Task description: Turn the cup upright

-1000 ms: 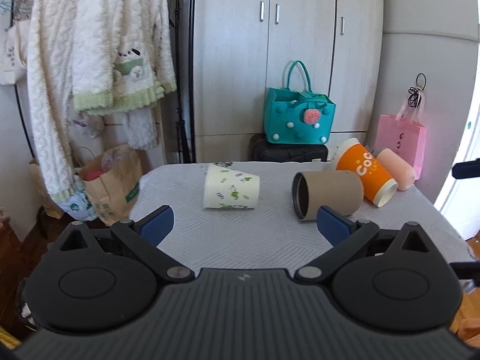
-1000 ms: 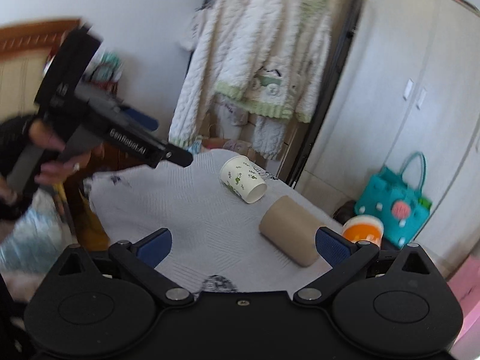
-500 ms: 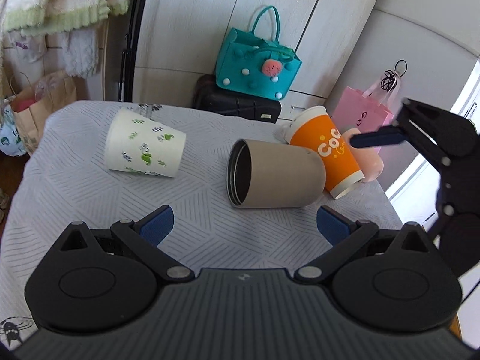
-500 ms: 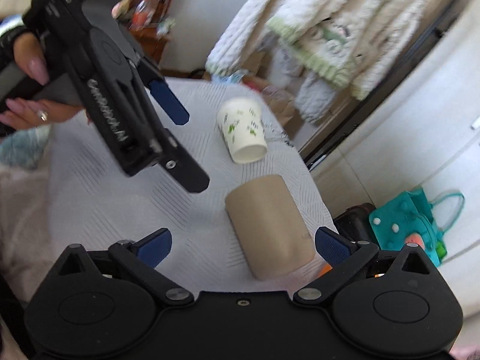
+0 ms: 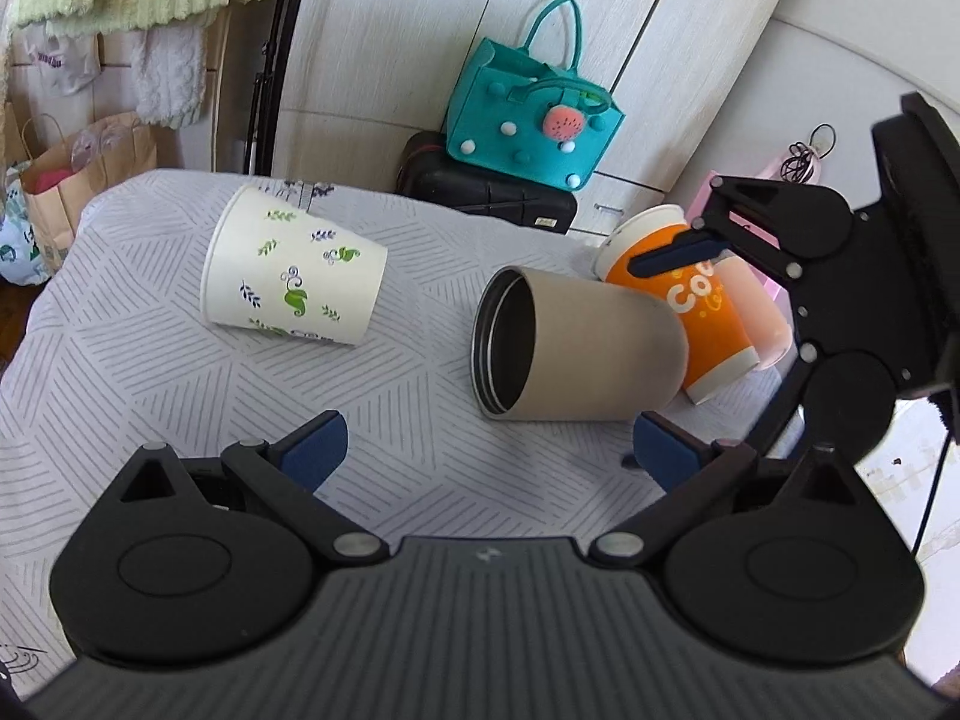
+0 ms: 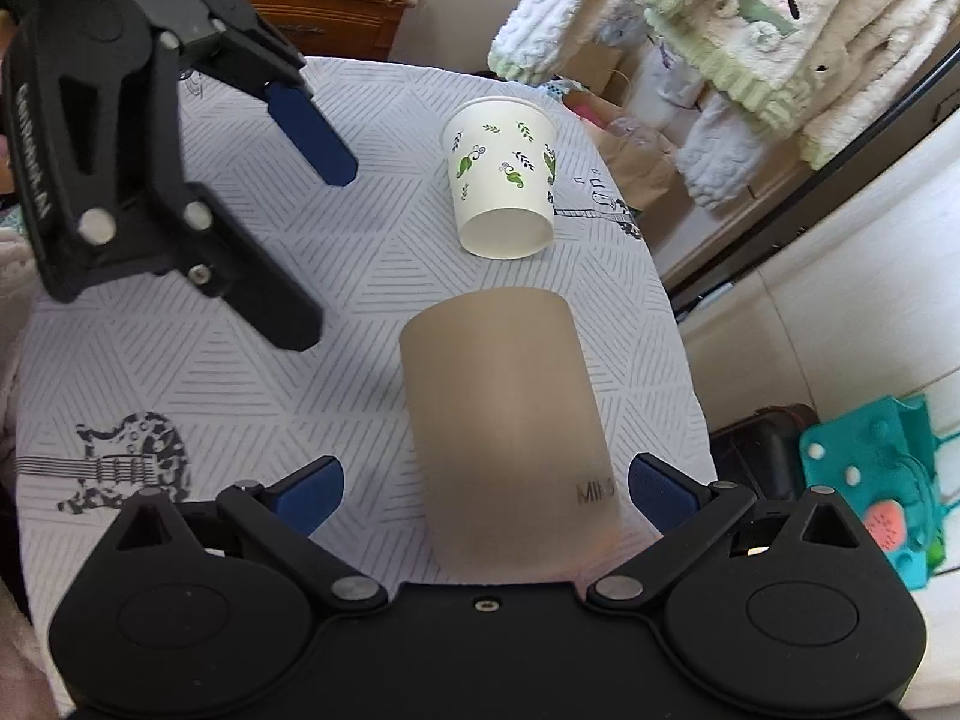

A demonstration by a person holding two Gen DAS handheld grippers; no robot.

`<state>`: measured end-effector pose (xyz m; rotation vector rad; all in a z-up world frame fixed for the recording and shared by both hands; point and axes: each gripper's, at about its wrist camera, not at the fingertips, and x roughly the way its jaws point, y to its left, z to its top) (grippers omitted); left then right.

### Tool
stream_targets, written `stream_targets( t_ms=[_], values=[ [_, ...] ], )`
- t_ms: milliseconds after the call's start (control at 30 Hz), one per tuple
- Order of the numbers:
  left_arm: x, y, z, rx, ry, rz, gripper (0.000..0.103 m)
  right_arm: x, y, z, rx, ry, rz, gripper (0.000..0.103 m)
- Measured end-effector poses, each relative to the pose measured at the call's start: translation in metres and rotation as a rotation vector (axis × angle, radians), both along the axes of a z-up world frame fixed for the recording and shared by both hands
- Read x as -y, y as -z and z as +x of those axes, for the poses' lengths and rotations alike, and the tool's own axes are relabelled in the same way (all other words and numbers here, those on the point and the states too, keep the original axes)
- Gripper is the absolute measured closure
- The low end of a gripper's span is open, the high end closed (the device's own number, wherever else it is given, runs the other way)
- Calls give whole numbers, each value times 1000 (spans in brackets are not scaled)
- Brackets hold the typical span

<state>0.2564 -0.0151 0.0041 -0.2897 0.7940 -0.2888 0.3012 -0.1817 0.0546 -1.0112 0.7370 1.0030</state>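
Several cups lie on their sides on the cloth-covered table (image 5: 150,372). A tan tumbler (image 5: 576,348) lies with its dark mouth toward the left; it also shows in the right wrist view (image 6: 510,420). A white leaf-print paper cup (image 5: 288,276) lies left of it, also in the right wrist view (image 6: 504,180). An orange cup (image 5: 690,312) and a peach cup (image 5: 756,312) lie behind the tumbler. My left gripper (image 5: 486,450) is open, just in front of the tumbler's mouth. My right gripper (image 6: 486,492) is open, its fingers on either side of the tumbler's base end, not touching.
A teal bag (image 5: 534,114) on a black case stands behind the table. A pink bag (image 5: 780,180), a paper bag (image 5: 72,180) and hanging clothes (image 6: 750,30) surround it. A wooden cabinet (image 6: 324,6) stands beyond the table's far side.
Both grippers have moved in toward the tan tumbler. The right gripper has come down so its open fingers now straddle the tumbler's base end. The cups have not moved.
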Motion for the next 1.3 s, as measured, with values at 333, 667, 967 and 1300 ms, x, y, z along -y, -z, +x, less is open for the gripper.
stream_targets(
  t_ms=[333, 667, 967, 1300],
  values=[
    [0, 3, 2, -5, 1, -30, 0, 4, 10, 31, -121, 117, 132, 16],
    [-2, 5, -13, -3, 22, -68, 0, 3, 4, 14, -167, 319, 218, 17],
    [-7, 2, -45, 21, 61, -111, 0, 11, -9, -20, -169, 426, 280, 19],
    [-3, 2, -65, 16, 102, -123, 0, 30, 4, -62, -165, 631, 418, 20]
  ],
)
